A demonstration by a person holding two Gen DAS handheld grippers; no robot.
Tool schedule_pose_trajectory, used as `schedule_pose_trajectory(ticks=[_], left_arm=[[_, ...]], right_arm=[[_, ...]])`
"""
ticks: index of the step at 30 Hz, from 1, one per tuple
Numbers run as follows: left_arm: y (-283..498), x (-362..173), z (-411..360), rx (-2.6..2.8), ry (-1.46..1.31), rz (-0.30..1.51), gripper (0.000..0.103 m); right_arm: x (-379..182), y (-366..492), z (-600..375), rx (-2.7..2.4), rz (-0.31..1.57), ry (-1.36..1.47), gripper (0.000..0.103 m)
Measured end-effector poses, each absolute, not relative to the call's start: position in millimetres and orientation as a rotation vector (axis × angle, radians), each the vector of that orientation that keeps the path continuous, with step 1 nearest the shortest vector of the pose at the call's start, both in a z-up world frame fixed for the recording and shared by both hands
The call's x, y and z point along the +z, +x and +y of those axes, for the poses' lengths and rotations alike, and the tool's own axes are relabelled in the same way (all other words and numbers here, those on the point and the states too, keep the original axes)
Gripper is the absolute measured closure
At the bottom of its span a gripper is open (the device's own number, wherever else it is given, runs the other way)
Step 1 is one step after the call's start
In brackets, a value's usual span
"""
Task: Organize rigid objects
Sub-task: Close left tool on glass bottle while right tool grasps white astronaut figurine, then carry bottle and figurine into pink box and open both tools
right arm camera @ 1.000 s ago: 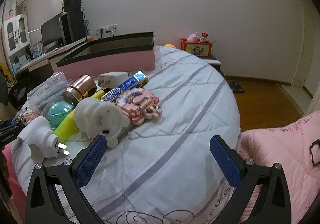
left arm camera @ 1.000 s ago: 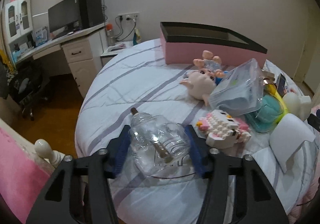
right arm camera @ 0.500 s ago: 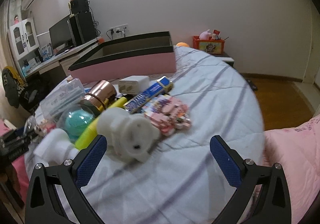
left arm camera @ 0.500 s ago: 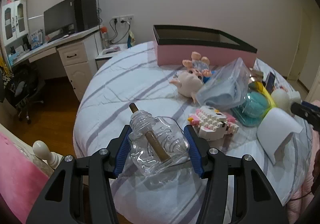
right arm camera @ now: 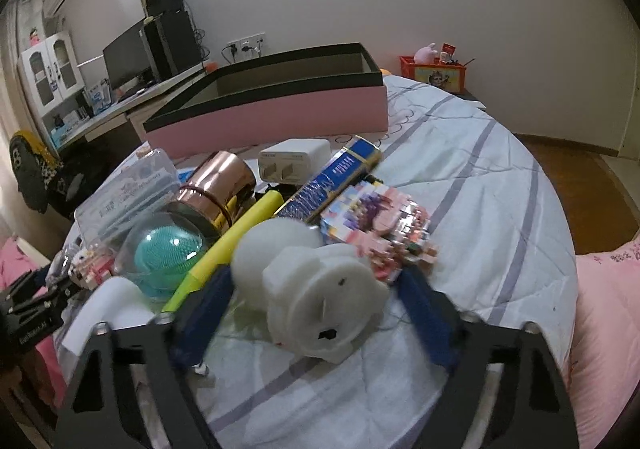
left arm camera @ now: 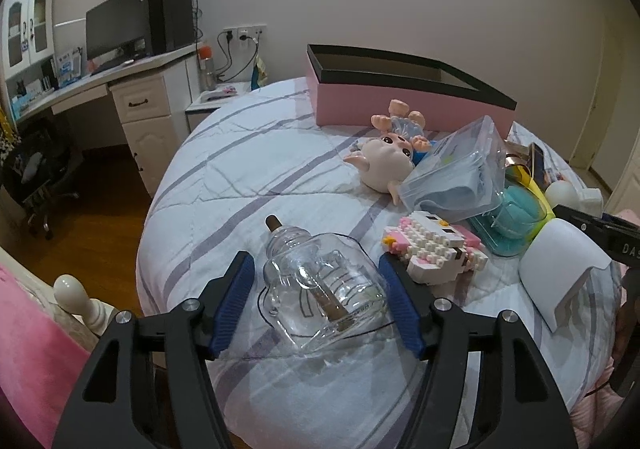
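Left gripper (left arm camera: 318, 299), clamped on the clear glass bottle (left arm camera: 324, 285) half a second ago, now stands slightly parted around it on the near bed, while right gripper (right arm camera: 316, 313), previously wide apart and empty, has advanced to straddle the white toy (right arm camera: 320, 309), ready for the pink box (right arm camera: 280, 117) beyond.

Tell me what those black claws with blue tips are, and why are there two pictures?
They are grabbing tools. A person holds one in each hand, and each has a little camera looking along its two fingers, so you get one picture per hand.

Both look at a bed covered in toys and bits, with an open pink box behind.

The left gripper has its fingers on either side of a clear glass bottle; I can't tell if it is squeezing.

The right gripper reaches around a white plastic toy. That picture is blurry, but its fingers look open.
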State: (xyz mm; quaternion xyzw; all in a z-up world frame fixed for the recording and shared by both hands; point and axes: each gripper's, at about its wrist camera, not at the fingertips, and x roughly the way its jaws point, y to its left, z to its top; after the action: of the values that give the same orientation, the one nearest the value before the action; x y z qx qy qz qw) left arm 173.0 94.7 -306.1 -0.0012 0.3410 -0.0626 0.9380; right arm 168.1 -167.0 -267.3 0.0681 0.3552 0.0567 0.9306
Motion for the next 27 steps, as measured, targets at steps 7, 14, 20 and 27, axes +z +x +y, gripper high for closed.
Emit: schedule_pose_trajectory(ticks=[7,14,20,27], left_arm=[[170.0,-302.3,99.7,-0.150,-0.029,0.683,0.048],[167.2,-293.7,97.3,-0.167,-0.041,0.659,0.049],[162.9,-284.2,94.6,-0.183,-0.044,0.629,0.049],[168.8,-263.9,83.6,-0.214,-0.025,0.589,0.049]], right_arm=[[-265.1,153.5,-167.7,0.143,0.705,0.122,0.030],[-256.7,141.3,-168.8,0.149,0.683,0.110,0.030],[-242.4,137.0,-167.8,0.170,0.641,0.102,0.030],[-227.2,146.0,-169.6,0.174,0.606,0.090,0.031]])
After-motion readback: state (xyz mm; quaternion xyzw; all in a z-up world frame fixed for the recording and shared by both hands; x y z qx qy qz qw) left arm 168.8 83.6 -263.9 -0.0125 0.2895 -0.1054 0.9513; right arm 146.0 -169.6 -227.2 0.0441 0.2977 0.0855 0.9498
